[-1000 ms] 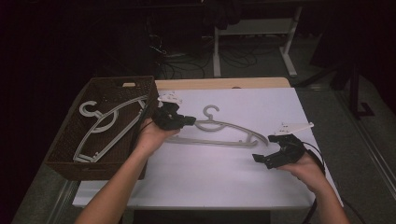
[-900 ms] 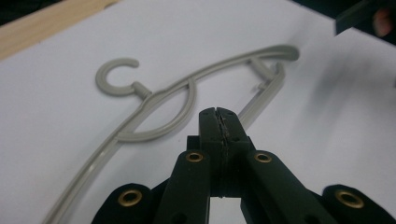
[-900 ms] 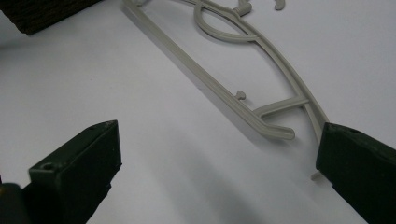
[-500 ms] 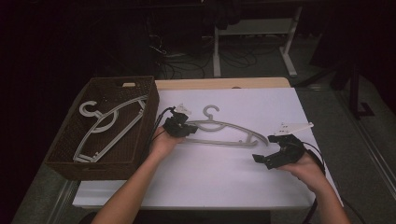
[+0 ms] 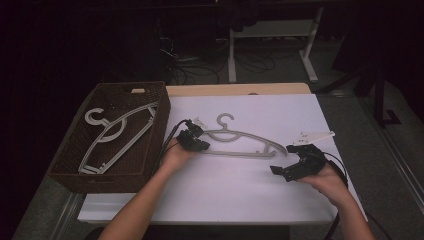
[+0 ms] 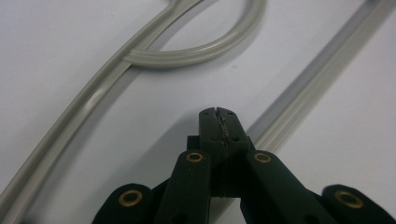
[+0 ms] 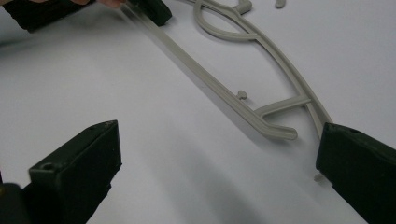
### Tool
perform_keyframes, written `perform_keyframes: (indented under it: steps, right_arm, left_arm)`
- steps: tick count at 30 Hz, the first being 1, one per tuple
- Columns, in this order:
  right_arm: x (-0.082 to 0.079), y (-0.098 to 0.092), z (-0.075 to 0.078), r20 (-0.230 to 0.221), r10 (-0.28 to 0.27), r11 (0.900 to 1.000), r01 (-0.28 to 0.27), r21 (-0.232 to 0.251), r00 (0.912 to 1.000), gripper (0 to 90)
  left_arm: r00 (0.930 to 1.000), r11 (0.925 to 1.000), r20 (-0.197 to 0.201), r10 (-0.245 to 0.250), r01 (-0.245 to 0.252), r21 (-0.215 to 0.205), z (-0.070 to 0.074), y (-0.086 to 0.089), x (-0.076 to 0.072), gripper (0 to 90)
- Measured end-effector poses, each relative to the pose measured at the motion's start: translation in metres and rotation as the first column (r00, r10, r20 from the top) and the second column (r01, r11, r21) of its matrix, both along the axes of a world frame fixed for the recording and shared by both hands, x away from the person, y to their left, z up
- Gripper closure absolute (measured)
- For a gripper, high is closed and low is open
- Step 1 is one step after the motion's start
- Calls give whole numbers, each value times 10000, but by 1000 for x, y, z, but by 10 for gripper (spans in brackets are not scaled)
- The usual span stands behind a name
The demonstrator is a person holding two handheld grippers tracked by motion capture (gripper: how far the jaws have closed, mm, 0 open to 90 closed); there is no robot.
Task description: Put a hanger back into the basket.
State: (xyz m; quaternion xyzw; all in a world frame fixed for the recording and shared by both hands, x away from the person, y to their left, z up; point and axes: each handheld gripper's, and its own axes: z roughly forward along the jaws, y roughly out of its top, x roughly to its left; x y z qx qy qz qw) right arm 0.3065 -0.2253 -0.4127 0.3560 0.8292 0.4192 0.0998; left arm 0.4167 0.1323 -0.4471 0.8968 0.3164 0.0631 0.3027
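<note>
A grey plastic hanger (image 5: 245, 135) lies flat on the white table (image 5: 230, 200). My left gripper (image 5: 202, 146) rests at the hanger's left end. In the left gripper view its jaws (image 6: 218, 114) are shut with nothing between them, tips low over the table between the hanger's curved arm (image 6: 93, 98) and its straight bar (image 6: 299, 102). My right gripper (image 5: 284, 159) is open just beside the hanger's right end. In the right gripper view its wide gap (image 7: 219, 158) faces that end of the hanger (image 7: 275, 130), which lies clear of both jaws.
A dark woven basket (image 5: 65, 165) stands at the table's left with a second grey hanger (image 5: 117, 132) inside. A small white plastic piece (image 5: 312, 135) lies beyond the right gripper. Beyond the table, desk legs and cables sit on the dark floor.
The left hand has come down and slightly right, bringing its shut gripper to the table at the hanger's left end. The right gripper has stayed put.
</note>
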Motion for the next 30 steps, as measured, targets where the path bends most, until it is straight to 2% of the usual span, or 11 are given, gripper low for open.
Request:
perform_keyframes:
  steps: [4,7,14,16,20,23,25,28,30]
  right_arm:
    - [0,0,0,-12,-27,10000,27,9,10000,0]
    - [0,0,0,-9,-23,10000,23,-3,10000,0]
    - [0,1,-1,-33,0,10000,0,-57,10000,0]
    - [1,1,-1,-51,-8,10000,8,-63,10000,0]
    - [1,1,-1,-49,-20,10000,19,-55,10000,0]
    - [2,1,-1,-29,-45,10000,45,-65,10000,0]
    - [2,1,-1,-54,-79,9999,79,-72,10000,24]
    - [2,0,-1,-171,-72,9999,74,91,9998,67]
    - [3,0,-2,-191,-103,9999,104,40,9998,101]
  left_arm:
    - [9984,9990,-392,-415,408,-175,0,-3,-10,900]
    - [9940,9960,-646,-880,868,-224,1,-7,-20,900]
    - [9781,9821,-1015,-1819,1755,-689,1,-18,-46,900]
    - [9702,9753,-1181,-2116,2019,-896,0,-22,-54,900]
    - [9621,9663,-1233,-2433,2295,-1163,-2,-27,-67,900]
    - [9656,9665,-1016,-2395,2272,-1192,-2,-25,-71,900]
    - [9695,9659,-891,-2283,2141,-1453,1,-20,-71,886]
    - [9778,9649,-611,-2006,1865,-1848,9,-11,-71,792]
    - [9844,9672,-379,-1717,1611,-1963,14,-4,-70,719]
